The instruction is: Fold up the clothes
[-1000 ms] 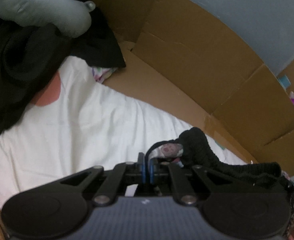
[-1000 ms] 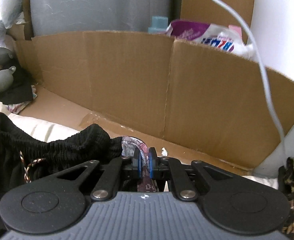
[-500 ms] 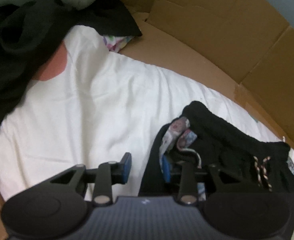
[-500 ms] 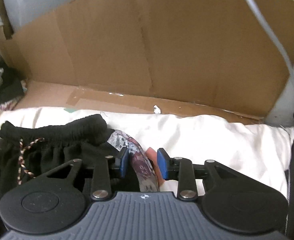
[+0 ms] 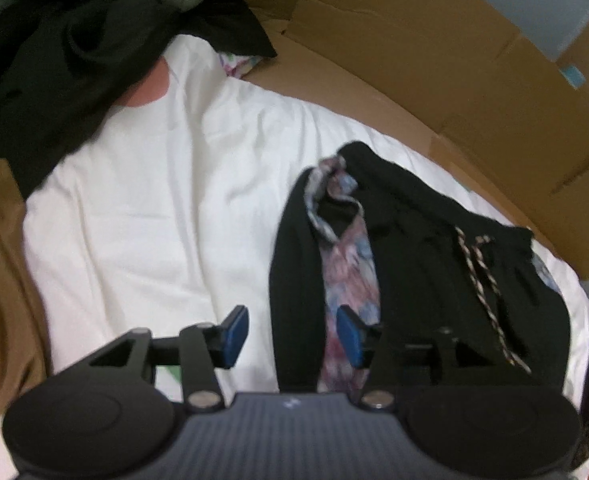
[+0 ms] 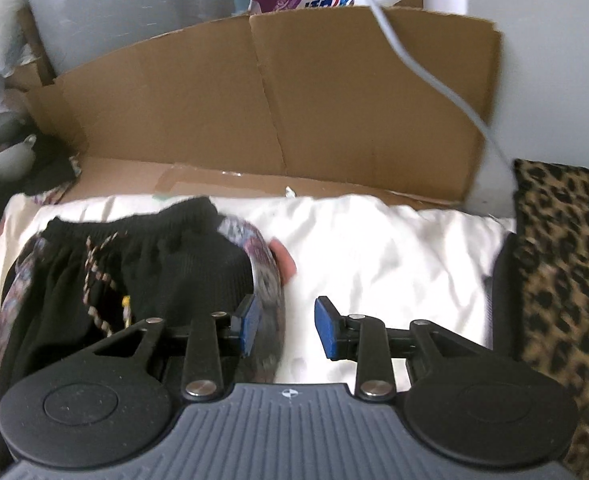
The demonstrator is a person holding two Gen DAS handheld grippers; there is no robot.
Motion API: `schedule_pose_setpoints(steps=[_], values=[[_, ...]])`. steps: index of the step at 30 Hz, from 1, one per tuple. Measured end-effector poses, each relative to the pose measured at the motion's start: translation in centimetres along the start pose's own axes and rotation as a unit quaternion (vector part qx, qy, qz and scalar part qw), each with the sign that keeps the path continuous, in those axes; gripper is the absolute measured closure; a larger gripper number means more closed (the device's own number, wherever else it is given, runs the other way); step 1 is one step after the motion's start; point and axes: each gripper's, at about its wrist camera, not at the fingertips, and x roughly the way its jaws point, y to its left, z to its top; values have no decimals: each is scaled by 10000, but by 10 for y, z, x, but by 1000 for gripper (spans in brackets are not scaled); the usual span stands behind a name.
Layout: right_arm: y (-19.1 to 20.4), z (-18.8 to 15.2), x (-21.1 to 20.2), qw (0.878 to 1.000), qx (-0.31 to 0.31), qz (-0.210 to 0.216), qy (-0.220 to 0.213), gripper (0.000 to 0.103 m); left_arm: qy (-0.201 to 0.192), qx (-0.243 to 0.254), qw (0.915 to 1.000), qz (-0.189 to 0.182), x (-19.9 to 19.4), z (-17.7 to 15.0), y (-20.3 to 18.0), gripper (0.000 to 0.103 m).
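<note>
You've let the black shorts [image 5: 422, 264] go so they lie flat on the white sheet [image 5: 142, 216], just in front of the cardboard wall [image 6: 278, 112]. Your left gripper [image 5: 292, 338] is opening w/ the shorts' edge between its pads, not pinched. Your right gripper [image 6: 288, 326] stands open over bare sheet, nothing held. The shorts look bunched: 1 flowery lining peeks out, rope cord on top.
</note>
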Motion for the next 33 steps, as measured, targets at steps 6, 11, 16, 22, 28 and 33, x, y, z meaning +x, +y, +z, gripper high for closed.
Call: schedule_pose_setpoints(steps=[6,11,16,22,28,33], values=[[-7,-23,-51,9997,168,160,-28,65,-9,176,9998,3,-24,-25,-10,50],[-8,-43,-86,9986,334,357,-177,65,67,249,9996,-62,-40,-48,-19,50],[-10,-75,-109,9969,545,549,-160,65,130,321,9993,-107,-50,-72,-24,49],[-21,-116,-123,9968,590,523,124,65,159,384,9990,-136,-56,-91,-28,49],[-35,-137,-140,9962,788,342,165,65,-97,338,9994,10,-74,-97,-29,48],[-29,-158,-148,9962,727,407,254,65,65,216,9997,-127,-74,-113,-25,46]])
